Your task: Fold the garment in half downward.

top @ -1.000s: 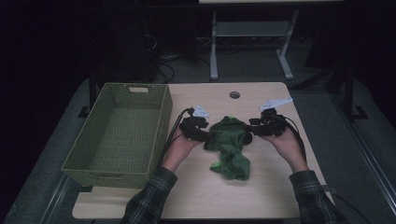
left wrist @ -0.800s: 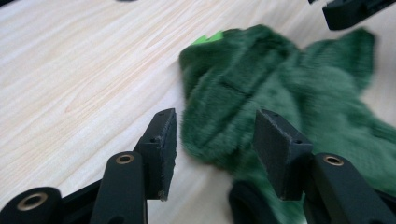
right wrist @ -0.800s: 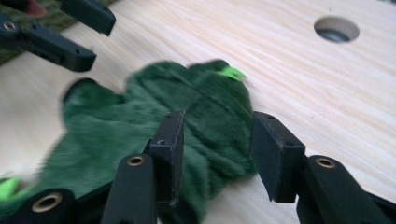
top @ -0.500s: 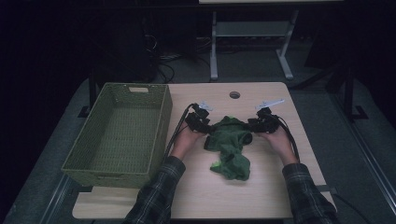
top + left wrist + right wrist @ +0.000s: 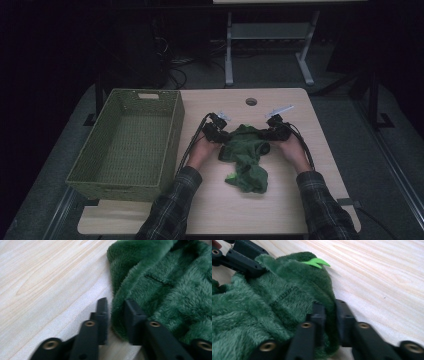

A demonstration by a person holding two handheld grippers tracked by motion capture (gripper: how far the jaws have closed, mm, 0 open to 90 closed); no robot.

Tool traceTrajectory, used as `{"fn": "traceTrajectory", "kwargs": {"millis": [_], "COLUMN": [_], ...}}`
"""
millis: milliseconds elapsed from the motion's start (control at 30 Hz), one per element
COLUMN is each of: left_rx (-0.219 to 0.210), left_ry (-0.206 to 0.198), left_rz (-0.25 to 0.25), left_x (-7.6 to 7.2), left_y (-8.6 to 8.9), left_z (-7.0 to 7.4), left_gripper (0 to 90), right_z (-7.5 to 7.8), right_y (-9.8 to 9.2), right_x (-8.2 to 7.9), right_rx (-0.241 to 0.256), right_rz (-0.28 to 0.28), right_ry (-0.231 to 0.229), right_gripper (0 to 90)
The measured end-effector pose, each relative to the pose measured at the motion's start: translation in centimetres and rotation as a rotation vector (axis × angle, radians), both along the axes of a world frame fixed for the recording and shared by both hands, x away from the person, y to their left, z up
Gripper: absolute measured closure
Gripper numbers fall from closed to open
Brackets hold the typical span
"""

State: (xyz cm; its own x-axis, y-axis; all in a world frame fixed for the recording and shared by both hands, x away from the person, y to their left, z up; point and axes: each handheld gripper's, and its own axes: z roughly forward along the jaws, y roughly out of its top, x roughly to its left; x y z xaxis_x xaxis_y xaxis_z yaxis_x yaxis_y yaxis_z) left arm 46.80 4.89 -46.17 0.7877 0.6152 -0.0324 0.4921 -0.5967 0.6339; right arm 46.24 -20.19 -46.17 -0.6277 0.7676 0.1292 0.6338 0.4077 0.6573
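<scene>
Bare table right of green fleece, wicker basket walling the left side

My green fleece garment lies crumpled on the light wooden worktop, right of the middle, with its far edge spread sideways between my left tongs and my right tongs. It is deep green with a thick, fuzzy pile, and a stitched seam runs across it in both gripper views. Its near part trails toward me in a bunched heap with a small bright green patch on it. A bright green pointed scrap sticks out of one fold. A fold of its left edge sits between my left jaws, and a fold of its right edge is pinched between my right jaws.
</scene>
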Motion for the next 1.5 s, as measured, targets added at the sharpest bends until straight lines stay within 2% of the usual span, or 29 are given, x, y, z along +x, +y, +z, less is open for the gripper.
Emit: {"fn": "traceTrajectory", "kwargs": {"millis": [100, 167, 267, 367, 400, 467, 633, 700, 767, 867, 1000, 1167, 1267, 1333, 1400, 1500], "left_rx": [-0.013, -0.018, -0.047, -0.086, -0.092, -0.096, -0.118, -0.137, -0.159, -0.168, -0.196, -0.212, -0.212, -0.209, -0.207, -0.221], "left_ry": [-0.001, -0.001, -0.015, -0.041, -0.047, -0.075, -0.116, -0.133, -0.138, -0.144, -0.142, -0.150, -0.160, -0.171, -0.175, -0.178], "left_rz": [0.001, 0.001, 0.007, 0.017, 0.015, 0.011, 0.019, 0.024, 0.021, 0.008, 0.001, -0.014, -0.032, -0.040, -0.047, -0.054], "left_x": [-0.1, -0.2, -0.2, -0.1, -0.1, 0.0, 0.4, 0.3, 0.1, -0.6, -2.0, -3.4, -4.6, -5.3, -5.9, -7.1], "left_y": [0.0, 0.1, 0.3, 0.4, 0.4, 0.4, 0.3, 0.4, 0.5, 0.7, 1.0, 1.1, 1.1, 1.1, 1.3, 1.5], "left_z": [0.2, 0.6, 1.4, 2.9, 3.3, 4.5, 6.9, 7.7, 8.2, 8.3, 8.2, 8.2, 8.4, 8.5, 8.5, 8.3], "left_gripper": [86.0, 86.8, 86.9, 86.8, 86.8, 86.6, 85.6, 85.5, 85.5, 85.5, 85.5, 85.5, 85.5, 85.5, 85.5, 85.5], "right_z": [0.0, 0.2, 0.9, 2.0, 2.6, 3.6, 6.0, 6.7, 7.1, 7.5, 7.3, 7.0, 7.1, 7.3, 7.4, 7.3], "right_y": [-0.1, -0.3, -0.4, -0.6, -0.6, -0.6, -0.8, -1.0, -1.1, -1.1, -1.2, -1.5, -1.6, -1.6, -1.6, -1.5], "right_x": [0.0, -0.1, -0.2, -0.2, -0.1, 0.0, 0.8, 0.7, 0.6, -0.2, -1.7, -3.2, -4.3, -4.9, -5.7, -6.8], "right_rx": [0.003, 0.012, 0.028, 0.049, 0.039, 0.050, 0.065, 0.081, 0.087, 0.101, 0.112, 0.119, 0.128, 0.132, 0.139, 0.140], "right_rz": [-0.011, -0.016, -0.020, -0.026, -0.028, -0.032, -0.052, -0.059, -0.052, -0.042, -0.024, -0.004, 0.008, 0.018, 0.027, 0.049], "right_ry": [0.023, 0.030, 0.015, 0.014, 0.001, -0.012, -0.045, -0.072, -0.075, -0.092, -0.110, -0.125, -0.138, -0.130, -0.154, -0.153], "right_gripper": [87.2, 87.4, 87.7, 87.7, 87.8, 87.8, 87.8, 87.8, 87.8, 87.8, 87.8, 87.7, 87.7, 87.7, 87.7, 87.7]}}
